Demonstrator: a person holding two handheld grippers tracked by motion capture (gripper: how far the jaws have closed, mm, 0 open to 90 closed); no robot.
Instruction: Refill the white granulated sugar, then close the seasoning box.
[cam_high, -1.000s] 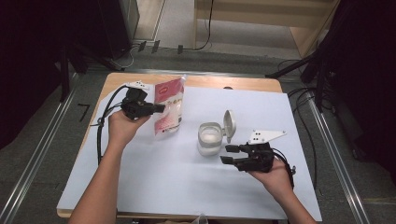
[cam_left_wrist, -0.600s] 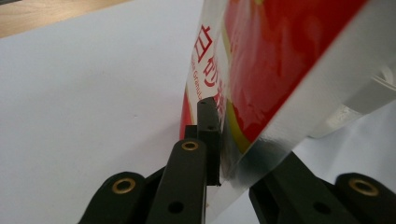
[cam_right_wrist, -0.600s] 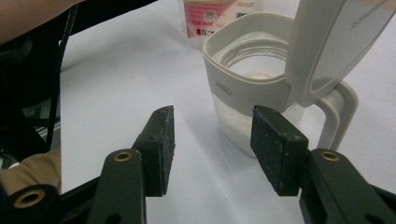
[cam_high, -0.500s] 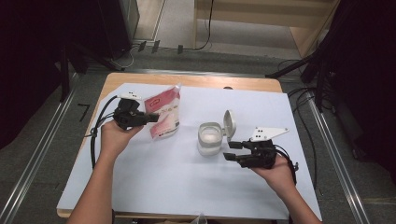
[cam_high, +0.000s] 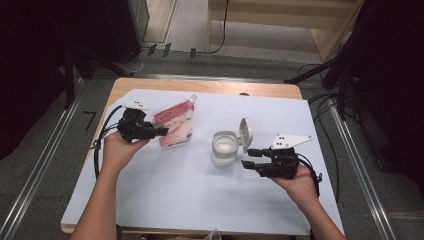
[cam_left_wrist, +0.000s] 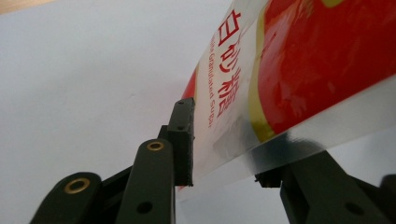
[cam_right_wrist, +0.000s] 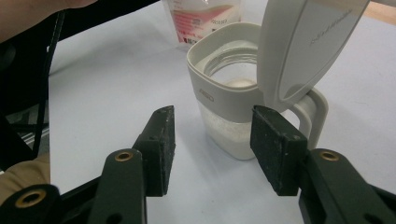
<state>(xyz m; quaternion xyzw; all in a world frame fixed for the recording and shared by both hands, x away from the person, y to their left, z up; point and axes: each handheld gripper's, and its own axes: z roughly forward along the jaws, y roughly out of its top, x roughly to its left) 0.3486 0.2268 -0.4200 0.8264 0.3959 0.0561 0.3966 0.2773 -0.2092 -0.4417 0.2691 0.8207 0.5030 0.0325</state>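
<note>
A red and white sugar pouch (cam_high: 176, 127) stands on the white mat (cam_high: 165, 200) at the left. My left gripper (cam_high: 161, 131) reaches it from the left, and its jaws have just been opening. In the left gripper view the pouch's lower edge (cam_left_wrist: 303, 70) lies between the spread jaws (cam_left_wrist: 224, 154), and the pads do not press it. A clear jar (cam_high: 224, 148) with a white collar holds white grains, its lid (cam_high: 245, 131) flipped up. Just right of the jar my right gripper (cam_high: 248, 157) is open. Its jaws (cam_right_wrist: 212, 140) point at the jar (cam_right_wrist: 229, 93), with nothing between them.
The mat covers most of a wooden table (cam_high: 210, 86). Black cables (cam_high: 102, 140) trail off the left gripper over the table's left edge. Metal rails (cam_high: 45, 165) run along the floor on both sides. In the right gripper view the pouch (cam_right_wrist: 201, 14) stands behind the jar.
The left hand has drawn a little toward the near left with the pouch, which has swung more upright. Its jaws have opened off the pouch. The right gripper has stayed by the jar.
</note>
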